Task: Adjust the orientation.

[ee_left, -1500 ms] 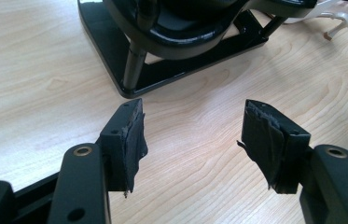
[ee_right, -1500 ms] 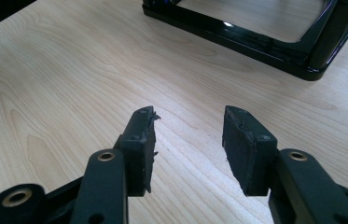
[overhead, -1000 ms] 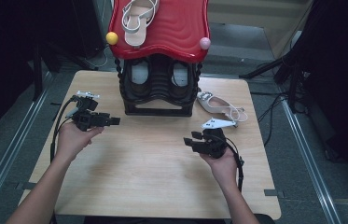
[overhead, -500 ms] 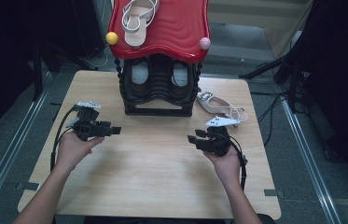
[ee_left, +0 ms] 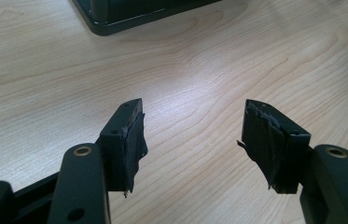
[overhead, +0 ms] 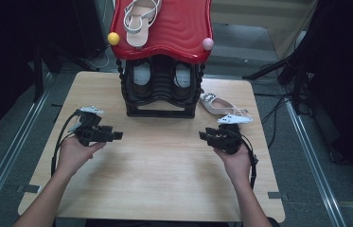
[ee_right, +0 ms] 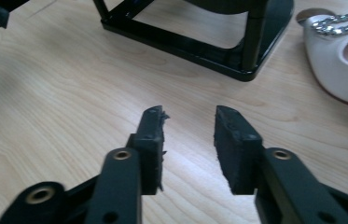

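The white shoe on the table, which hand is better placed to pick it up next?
Right. The right gripper sits just in front of the white shoe, empty, fingers apart. The left gripper is across the table, beyond the rack.

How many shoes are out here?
4: a sandal on the red rack top, two dark shoes inside the rack, one white shoe on the table. Others may be hidden.
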`<act>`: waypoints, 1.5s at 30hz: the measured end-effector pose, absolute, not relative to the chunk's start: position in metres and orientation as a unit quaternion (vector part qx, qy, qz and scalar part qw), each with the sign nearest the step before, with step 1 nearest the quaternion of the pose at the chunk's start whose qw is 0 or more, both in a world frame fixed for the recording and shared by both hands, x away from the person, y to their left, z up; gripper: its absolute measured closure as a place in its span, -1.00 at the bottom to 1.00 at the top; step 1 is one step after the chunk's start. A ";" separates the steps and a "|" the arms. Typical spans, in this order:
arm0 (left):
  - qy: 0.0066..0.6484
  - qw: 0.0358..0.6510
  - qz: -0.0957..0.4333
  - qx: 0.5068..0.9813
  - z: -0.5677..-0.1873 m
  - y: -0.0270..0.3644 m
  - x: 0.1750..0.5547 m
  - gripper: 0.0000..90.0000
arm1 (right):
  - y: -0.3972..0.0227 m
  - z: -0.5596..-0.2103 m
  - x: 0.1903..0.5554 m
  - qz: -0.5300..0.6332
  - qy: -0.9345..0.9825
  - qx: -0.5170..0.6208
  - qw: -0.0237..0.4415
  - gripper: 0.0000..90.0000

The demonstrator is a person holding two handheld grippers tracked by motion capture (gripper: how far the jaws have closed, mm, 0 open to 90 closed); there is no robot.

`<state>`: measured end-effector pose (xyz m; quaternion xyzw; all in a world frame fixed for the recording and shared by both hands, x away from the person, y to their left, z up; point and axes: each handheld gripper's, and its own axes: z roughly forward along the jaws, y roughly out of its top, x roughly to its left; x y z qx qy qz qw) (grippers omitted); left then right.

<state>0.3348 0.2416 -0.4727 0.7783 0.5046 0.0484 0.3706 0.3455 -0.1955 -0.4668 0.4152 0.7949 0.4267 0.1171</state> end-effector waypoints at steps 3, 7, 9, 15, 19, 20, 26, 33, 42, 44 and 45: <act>0.506 0.372 0.047 0.777 -0.473 0.241 0.335 -0.12 | -0.199 -0.465 0.349 0.422 0.794 0.419 0.122 0.79; 0.504 0.373 0.045 0.778 -0.474 0.240 0.334 -0.12 | -0.207 -0.462 0.356 0.415 0.790 0.431 0.133 1.00; 0.504 0.375 0.044 0.777 -0.474 0.240 0.333 -0.12 | -0.212 -0.460 0.362 0.414 0.785 0.441 0.132 1.00; 0.504 0.379 0.044 0.775 -0.473 0.242 0.333 -0.11 | -0.230 -0.456 0.378 0.410 0.773 0.465 0.137 1.00; 0.504 0.379 0.043 0.775 -0.473 0.241 0.333 -0.11 | -0.244 -0.453 0.393 0.406 0.763 0.483 0.141 1.00; 0.503 0.379 0.042 0.776 -0.474 0.240 0.333 -0.11 | -0.248 -0.452 0.396 0.405 0.760 0.487 0.144 1.00; 0.495 0.373 0.042 0.784 -0.476 0.236 0.333 -0.11 | -0.264 -0.445 0.411 0.410 0.747 0.502 0.151 1.00; 0.488 0.376 0.042 0.787 -0.476 0.233 0.332 -0.11 | -0.279 -0.440 0.424 0.393 0.747 0.512 0.162 1.00; 0.481 0.376 0.043 0.791 -0.476 0.232 0.331 -0.11 | -0.306 -0.439 0.433 0.381 0.735 0.534 0.175 1.00; 0.483 0.380 0.041 0.788 -0.476 0.235 0.332 -0.11 | -0.311 -0.442 0.433 0.376 0.734 0.537 0.177 1.00; 0.486 0.384 0.040 0.784 -0.476 0.236 0.332 -0.10 | -0.313 -0.443 0.433 0.374 0.733 0.539 0.178 1.00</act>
